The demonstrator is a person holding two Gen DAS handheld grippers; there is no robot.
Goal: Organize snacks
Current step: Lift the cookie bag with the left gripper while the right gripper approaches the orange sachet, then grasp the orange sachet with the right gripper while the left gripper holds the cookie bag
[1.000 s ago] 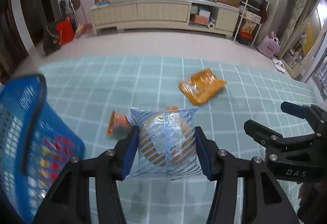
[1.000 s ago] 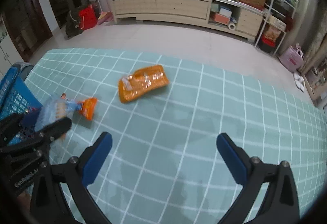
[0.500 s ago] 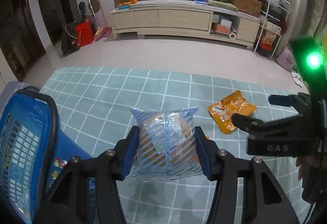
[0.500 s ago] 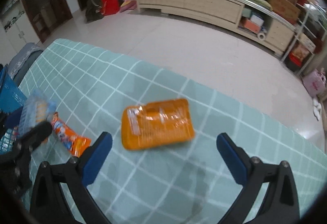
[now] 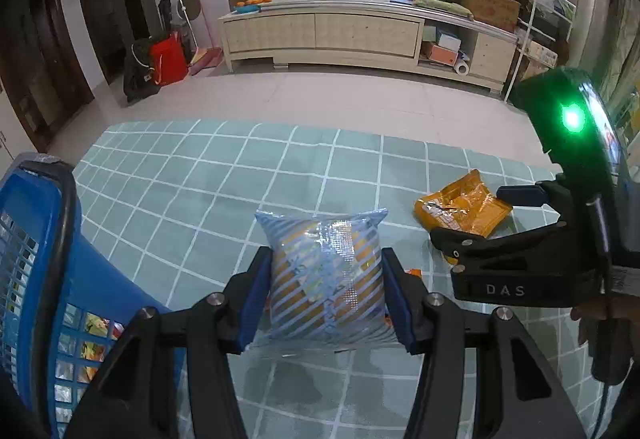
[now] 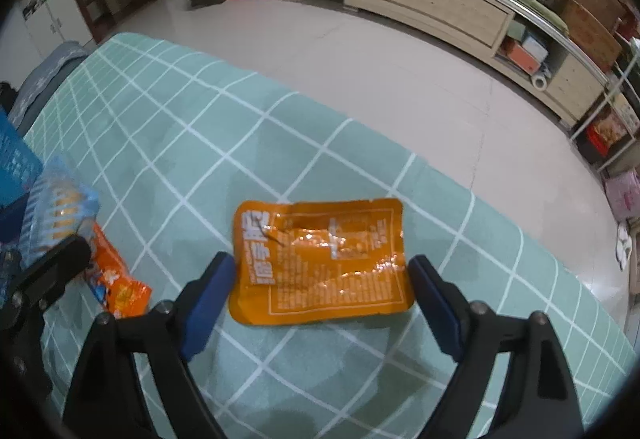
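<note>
Left claw (image 5: 326, 293): both blue pads are pressed against the sides of the blue striped snack bag (image 5: 326, 279), which is pinched upright and held clear above the teal checked cloth (image 5: 240, 191). The blue basket (image 5: 36, 279) stands just beside the left claw on its left, with snack packets visible through its mesh wall.

Right claw (image 6: 322, 301): the jaws are spread wide, with nothing between the pads. The orange snack packet (image 6: 320, 259) lies flat on the surface directly ahead, its near edge sitting between the two fingertips; contact with either pad cannot be determined. A smaller orange packet (image 6: 116, 279) lies on the cloth to the left, near the left claw's finger.

Change from 0.5 s ago: the right claw is lower and closer to the orange snack packet, which now fills the gap between its fingers instead of lying beyond them. The left claw retains the striped bag with the same grip, and the basket remains at its left side. In the left wrist view the right claw now sits nearer the orange packet
</note>
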